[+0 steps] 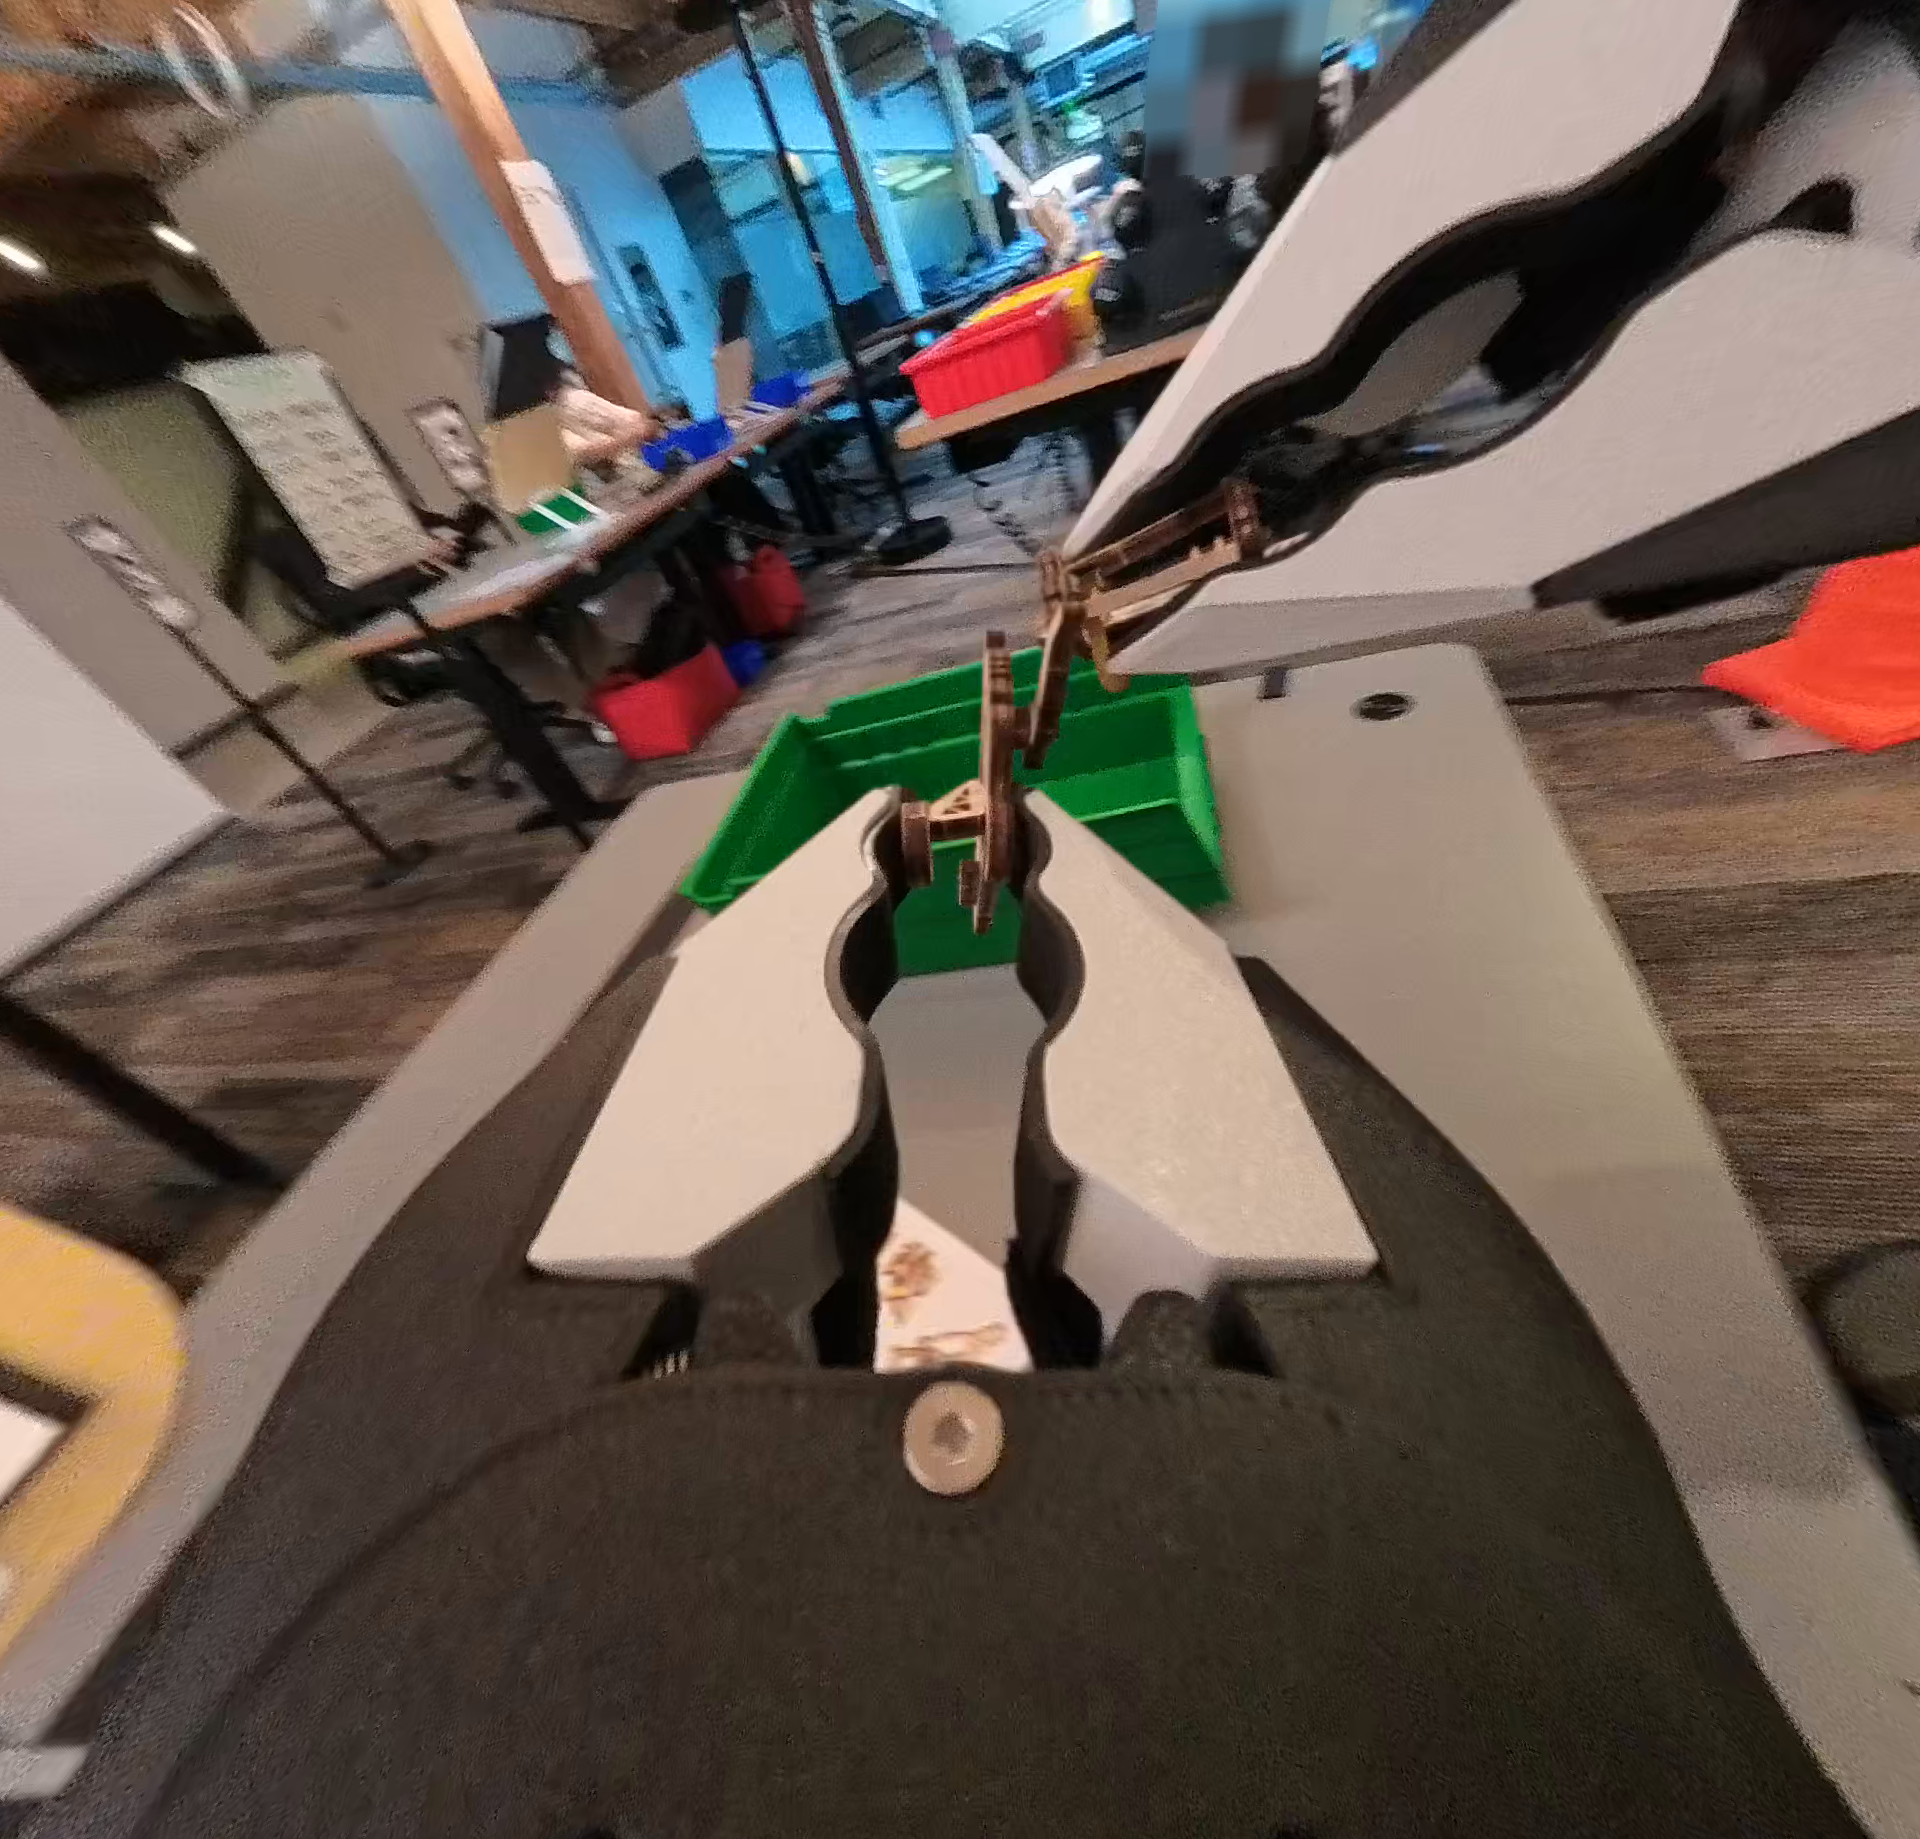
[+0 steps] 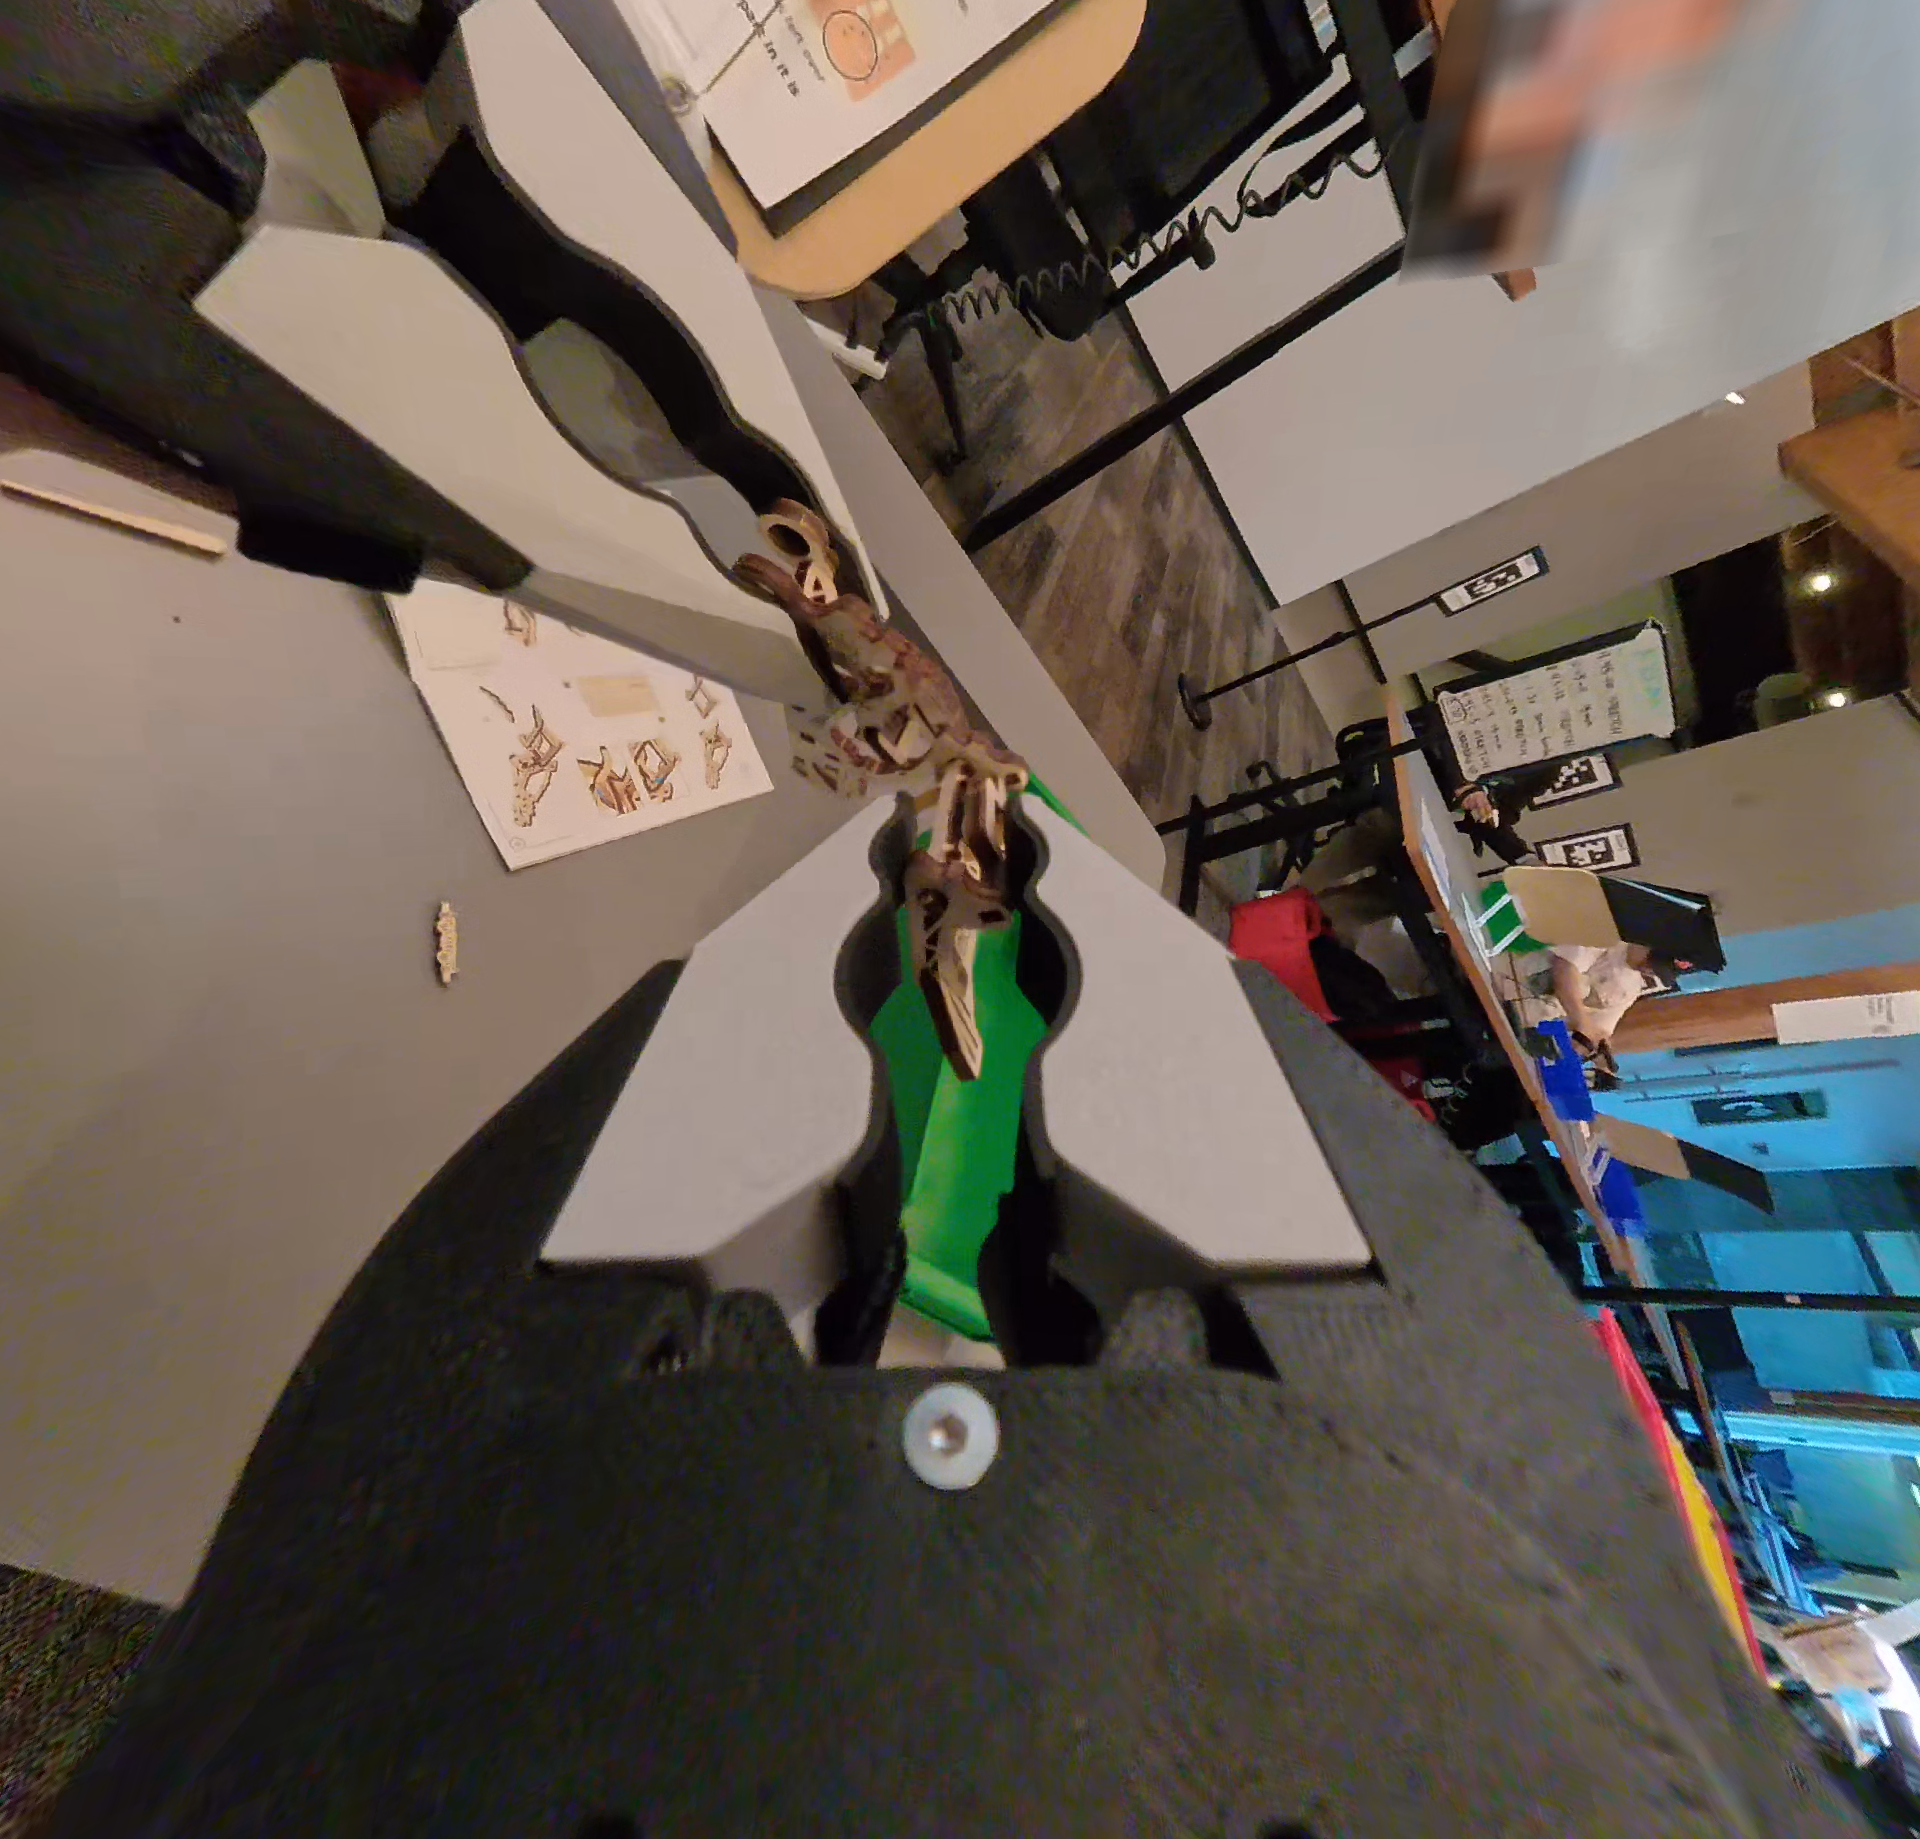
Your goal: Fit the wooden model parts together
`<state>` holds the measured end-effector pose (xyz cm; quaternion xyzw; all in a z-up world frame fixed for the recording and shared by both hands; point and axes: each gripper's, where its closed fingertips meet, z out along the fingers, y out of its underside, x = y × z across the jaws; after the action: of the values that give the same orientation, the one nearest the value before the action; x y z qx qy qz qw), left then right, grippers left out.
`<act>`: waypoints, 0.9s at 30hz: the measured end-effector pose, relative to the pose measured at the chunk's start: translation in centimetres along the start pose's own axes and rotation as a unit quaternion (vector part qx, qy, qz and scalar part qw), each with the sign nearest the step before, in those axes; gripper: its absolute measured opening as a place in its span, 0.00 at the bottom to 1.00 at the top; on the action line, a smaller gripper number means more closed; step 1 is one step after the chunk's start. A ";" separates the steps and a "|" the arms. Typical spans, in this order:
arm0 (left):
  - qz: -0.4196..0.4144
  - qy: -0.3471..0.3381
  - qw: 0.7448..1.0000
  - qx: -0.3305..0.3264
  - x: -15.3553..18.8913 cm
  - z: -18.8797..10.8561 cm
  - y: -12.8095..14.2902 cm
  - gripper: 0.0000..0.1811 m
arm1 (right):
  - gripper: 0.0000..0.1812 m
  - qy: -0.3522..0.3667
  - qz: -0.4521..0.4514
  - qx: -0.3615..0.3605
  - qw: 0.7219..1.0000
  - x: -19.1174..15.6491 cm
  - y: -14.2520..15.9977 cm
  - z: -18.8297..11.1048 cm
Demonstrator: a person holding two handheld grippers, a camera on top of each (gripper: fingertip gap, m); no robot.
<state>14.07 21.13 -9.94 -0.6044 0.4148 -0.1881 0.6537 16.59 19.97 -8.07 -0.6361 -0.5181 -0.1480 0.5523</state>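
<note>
Bright indoor light; wide-angle edges warped, background softly blurred.

A grey table (image 2: 208, 958) holds the things. A white sheet of paper (image 2: 582, 729) with little drawings of wooden parts lies flat on it. Near the sheet, a small wooden piece (image 2: 448, 943) lies by itself on the bare grey top. A green bin (image 1: 1101, 781) sits at the far edge of the table. Beyond the table is a wood-look floor (image 1: 312, 958).

Printed lines run across a white instruction sheet (image 2: 883, 13) on a clipboard; handwriting fills a distant whiteboard (image 2: 1558, 714) (wording withheld).
</note>
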 end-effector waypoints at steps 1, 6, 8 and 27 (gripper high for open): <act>-0.026 0.021 0.999 0.000 0.2 0.0 0.0 0.09 | 0.08 -0.005 0.005 0.002 1.000 0.1 0.0 0.0; -0.173 0.120 0.978 0.006 0.5 0.2 0.7 0.09 | 0.08 -0.034 0.009 0.002 0.999 -0.1 0.7 -0.3; -0.236 0.173 0.956 -0.005 1.5 0.2 1.4 0.09 | 0.08 -0.058 0.012 -0.001 0.998 -0.6 1.2 -0.4; -0.442 0.191 0.861 -0.165 9.6 -3.2 16.0 0.09 | 0.08 -0.203 0.111 0.032 0.972 -8.9 5.1 -1.8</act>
<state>13.14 15.10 -27.89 -0.7754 0.2457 -0.4981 0.3007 17.73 14.73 -16.99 -0.6885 -0.5498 0.0626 0.4688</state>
